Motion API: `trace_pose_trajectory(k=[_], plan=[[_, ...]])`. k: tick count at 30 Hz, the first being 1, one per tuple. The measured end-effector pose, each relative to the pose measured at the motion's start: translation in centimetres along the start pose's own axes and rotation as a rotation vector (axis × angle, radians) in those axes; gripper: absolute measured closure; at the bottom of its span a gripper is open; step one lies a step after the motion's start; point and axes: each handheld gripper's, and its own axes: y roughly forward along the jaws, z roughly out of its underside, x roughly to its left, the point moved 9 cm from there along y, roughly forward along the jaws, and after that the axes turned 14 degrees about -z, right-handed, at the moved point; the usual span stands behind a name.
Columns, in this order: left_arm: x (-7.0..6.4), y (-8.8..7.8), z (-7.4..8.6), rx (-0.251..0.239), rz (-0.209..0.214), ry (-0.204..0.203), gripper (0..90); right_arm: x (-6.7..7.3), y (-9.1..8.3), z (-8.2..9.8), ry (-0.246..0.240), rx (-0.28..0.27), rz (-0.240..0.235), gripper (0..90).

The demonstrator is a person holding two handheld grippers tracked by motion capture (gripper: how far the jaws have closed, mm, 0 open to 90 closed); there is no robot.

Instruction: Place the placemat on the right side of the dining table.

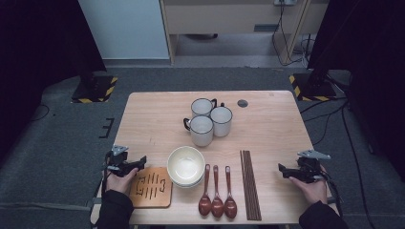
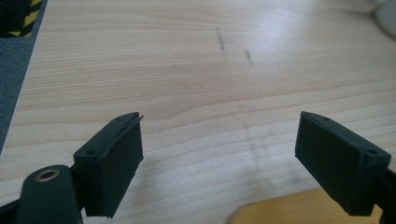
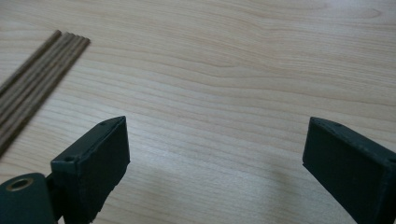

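On the wooden table (image 1: 267, 119) stand three white mugs (image 1: 207, 121) at the middle back. In front of them sits a stack of white bowls (image 1: 186, 166), with three dark red spoons (image 1: 217, 193) and a bundle of brown chopsticks (image 1: 250, 183) to its right. An orange wooden trivet (image 1: 152, 187) lies at the front left. My left gripper (image 1: 141, 161) rests at the table's left edge just above the trivet, open and empty (image 2: 219, 135). My right gripper (image 1: 282, 169) sits near the right edge, right of the chopsticks (image 3: 37, 70), open with nothing between its jaws (image 3: 215, 140).
A round dark cable hole (image 1: 242, 103) marks the table's back. Two stand bases with yellow-black tape (image 1: 95, 88) (image 1: 310, 86) rest on the grey floor beyond the far corners. Cables (image 1: 344, 138) trail along the floor at the right.
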Motion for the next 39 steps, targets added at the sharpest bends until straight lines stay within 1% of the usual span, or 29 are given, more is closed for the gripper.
trace_pose_trajectory(k=[1, 2, 3, 4, 5, 6, 7, 8, 10, 11, 13, 14, 16, 18, 19, 20, 21, 22, 23, 24, 26, 28, 29, 30, 32, 34, 35, 36, 39], plan=[[-0.3, -0.5, 0.0, -0.007, 0.009, 0.007, 14.2, 0.3, -0.3, -0.3, 0.005, -0.007, 0.005, 7.4], [-0.3, -0.5, 0.0, -0.007, 0.009, 0.007, 14.1, 0.4, -0.5, -0.4, 0.003, -0.012, 0.004, 7.4], [-0.6, -1.2, 0.0, -0.02, 0.023, 0.002, 14.1, 0.5, -0.7, -0.5, 0.006, -0.019, 0.007, 7.3], [-0.6, -1.2, 0.0, -0.02, 0.023, 0.002, 14.1, 0.6, -0.8, -0.6, 0.015, -0.031, 0.009, 7.3], [-0.8, -1.9, 0.0, -0.031, 0.029, -0.006, 14.1, 0.7, -1.0, -0.7, 0.019, -0.038, 0.004, 7.3], [-0.8, -1.9, 0.0, -0.031, 0.029, -0.006, 14.0, 0.7, -1.0, -0.7, 0.019, -0.038, 0.004, 7.3], [-0.8, -2.3, -0.1, -0.038, 0.03, -0.015, 14.0, 0.7, -1.4, -0.8, 0.032, -0.043, 0.014, 7.7], [-0.8, -2.8, -0.1, -0.046, 0.032, -0.025, 13.8, 0.8, -1.5, -0.8, 0.045, -0.046, 0.01, 7.7], [-0.7, -3.1, 0.0, -0.047, 0.03, -0.026, 13.3, 1.0, -1.7, -0.9, 0.046, -0.05, 0.005, 7.8], [-0.6, -3.4, 0.2, -0.05, 0.027, -0.026, 13.3, 1.1, -2.3, -1.1, 0.034, -0.052, 0.031, 8.1], [-0.6, -3.9, 1.1, -0.036, 0.031, -0.027, 13.4, 1.6, -2.7, -1.2, 0.027, -0.065, 0.031, 8.3], [-0.6, -3.9, 1.1, -0.036, 0.031, -0.027, 13.4, 1.6, -2.7, -1.2, 0.027, -0.065, 0.031, 8.3], [-0.8, -4.3, 1.8, -0.019, 0.035, -0.012, 13.5, 2.1, -2.9, -1.4, 0.019, -0.074, 0.028, 8.3], [-1.0, -4.6, 2.4, -0.002, 0.029, 0.0, 13.8, 2.7, -3.0, -1.7, 0.016, -0.084, 0.025, 8.2], [-1.0, -4.6, 2.4, -0.002, 0.029, 0.0, 13.8, 2.7, -3.0, -1.7, 0.016, -0.084, 0.025, 8.2], [-1.2, -4.7, 2.8, 0.007, 0.028, -0.002, 13.9, 3.1, -3.1, -1.9, 0.012, -0.095, 0.017, 8.2], [-1.2, -4.7, 2.8, 0.007, 0.028, -0.002, 14.1, 3.1, -3.1, -1.9, 0.012, -0.095, 0.017, 8.2], [-1.4, -4.6, 3.3, 0.025, 0.029, 0.017, 14.1, 3.5, -3.2, -2.0, 0.021, -0.104, 0.005, 8.2], [-1.4, -4.6, 3.3, 0.025, 0.029, 0.017, 14.1, 3.5, -3.2, -2.0, 0.021, -0.104, 0.005, 8.2], [-1.6, -4.5, 3.7, 0.037, 0.029, 0.034, 14.1, 3.7, -3.3, -2.0, 0.017, -0.105, 0.005, 8.2], [-1.9, -4.2, 3.8, 0.043, 0.026, 0.047, 14.0, 4.1, -3.4, -2.3, 0.003, -0.114, 0.009, 8.2], [-2.0, -4.0, 4.0, 0.052, 0.023, 0.057, 13.9, 4.6, -3.5, -2.5, -0.007, -0.121, 0.002, 8.3], [-2.1, -3.9, 4.1, 0.057, 0.023, 0.059, 13.8, 4.9, -3.4, -2.5, -0.005, -0.127, -0.011, 8.3], [-2.1, -3.8, 4.2, 0.063, 0.023, 0.064, 13.3, 5.2, -3.4, -2.5, -0.015, -0.122, -0.013, 8.3], [-2.4, -3.6, 4.4, 0.072, 0.027, 0.07, 12.6, 5.3, -3.4, -2.6, -0.023, -0.118, -0.005, 8.3], [-2.6, -3.6, 4.4, 0.074, 0.036, 0.077, 12.0, 5.8, -3.4, -2.8, -0.057, -0.113, 0.001, 8.3], [-2.8, -3.6, 4.4, 0.071, 0.042, 0.076, 11.7, 6.0, -3.3, -2.8, -0.061, -0.115, -0.001, 8.3], [-3.0, -3.5, 4.3, 0.069, 0.047, 0.082, 11.0, 6.6, -3.2, -2.9, -0.061, -0.12, -0.022, 8.3], [-3.1, -3.4, 4.4, 0.075, 0.048, 0.092, 10.5, 6.8, -3.1, -3.0, -0.075, -0.112, -0.013, 8.3]])
